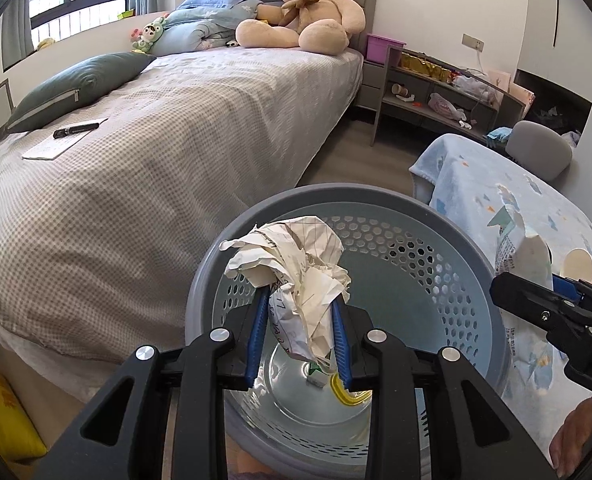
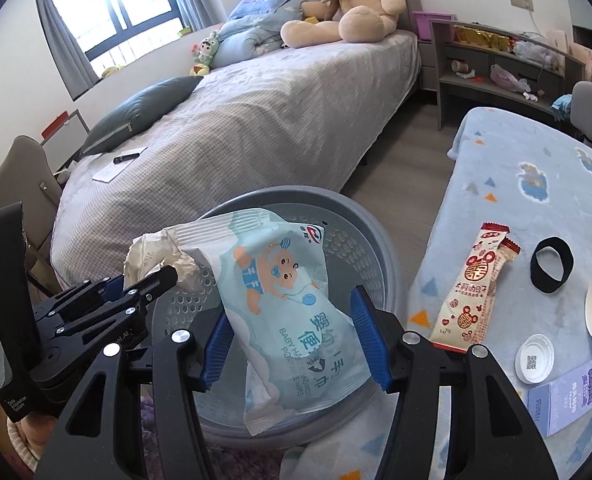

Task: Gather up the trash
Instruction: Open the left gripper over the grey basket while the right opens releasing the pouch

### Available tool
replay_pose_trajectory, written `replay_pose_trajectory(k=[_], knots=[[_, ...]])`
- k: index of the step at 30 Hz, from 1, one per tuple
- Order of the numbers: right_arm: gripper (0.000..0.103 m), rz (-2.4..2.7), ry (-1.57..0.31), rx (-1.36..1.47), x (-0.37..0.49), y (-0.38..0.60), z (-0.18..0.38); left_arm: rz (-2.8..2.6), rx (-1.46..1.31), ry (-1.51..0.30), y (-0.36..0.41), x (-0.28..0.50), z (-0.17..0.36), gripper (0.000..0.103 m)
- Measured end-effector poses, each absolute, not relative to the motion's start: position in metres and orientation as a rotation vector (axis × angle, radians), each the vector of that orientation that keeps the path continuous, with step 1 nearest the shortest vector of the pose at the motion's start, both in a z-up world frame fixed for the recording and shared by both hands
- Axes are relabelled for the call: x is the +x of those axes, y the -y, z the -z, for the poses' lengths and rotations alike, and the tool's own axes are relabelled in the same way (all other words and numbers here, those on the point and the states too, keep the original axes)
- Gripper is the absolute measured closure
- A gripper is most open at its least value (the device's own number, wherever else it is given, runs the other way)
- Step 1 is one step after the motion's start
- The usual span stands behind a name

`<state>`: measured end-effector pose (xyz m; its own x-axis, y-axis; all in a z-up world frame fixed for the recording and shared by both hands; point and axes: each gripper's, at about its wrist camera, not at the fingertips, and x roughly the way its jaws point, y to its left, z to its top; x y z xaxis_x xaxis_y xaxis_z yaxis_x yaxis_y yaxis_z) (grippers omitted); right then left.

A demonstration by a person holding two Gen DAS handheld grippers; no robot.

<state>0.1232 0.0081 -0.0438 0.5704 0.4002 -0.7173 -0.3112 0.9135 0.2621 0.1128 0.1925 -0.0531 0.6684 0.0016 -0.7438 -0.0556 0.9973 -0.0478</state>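
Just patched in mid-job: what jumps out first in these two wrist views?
Both grippers hang over the grey perforated bin: the left gripper clamps crumpled paper, the right gripper grips a pale blue baby wipes pack. Behind, a big teddy bear sits on the bed.

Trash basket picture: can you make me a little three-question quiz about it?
1. True or false: the left gripper grips crumpled paper above the grey trash basket.
2. What does the right gripper hold? A) baby wipes pack B) teddy bear C) paper cup
3. What lies by the black hair band on the blue blanket?

Key: 1 true; 2 A, the baby wipes pack; 3 the snack wrapper.
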Motion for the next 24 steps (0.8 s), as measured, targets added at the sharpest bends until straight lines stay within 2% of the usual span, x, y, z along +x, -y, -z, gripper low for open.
replay_pose_trajectory(k=[16, 17, 20, 22, 24], knots=[[0.046, -0.417, -0.880, 0.079, 0.134, -0.027, 0.052, -0.032, -0.079, -0.844, -0.199, 0.116, 0.060, 0.073], [0.045, -0.418, -0.878, 0.080, 0.134, -0.027, 0.052, -0.032, -0.079, -0.842, -0.199, 0.116, 0.060, 0.072], [0.036, -0.421, -0.869, 0.085, 0.134, -0.026, 0.049, -0.033, -0.079, -0.834, -0.200, 0.115, 0.058, 0.066], [0.033, -0.419, -0.858, 0.085, 0.133, -0.025, 0.047, -0.038, -0.082, -0.825, -0.201, 0.113, 0.057, 0.052], [0.033, -0.420, -0.857, 0.085, 0.133, -0.026, 0.045, -0.041, -0.085, -0.818, -0.202, 0.111, 0.056, 0.052]])
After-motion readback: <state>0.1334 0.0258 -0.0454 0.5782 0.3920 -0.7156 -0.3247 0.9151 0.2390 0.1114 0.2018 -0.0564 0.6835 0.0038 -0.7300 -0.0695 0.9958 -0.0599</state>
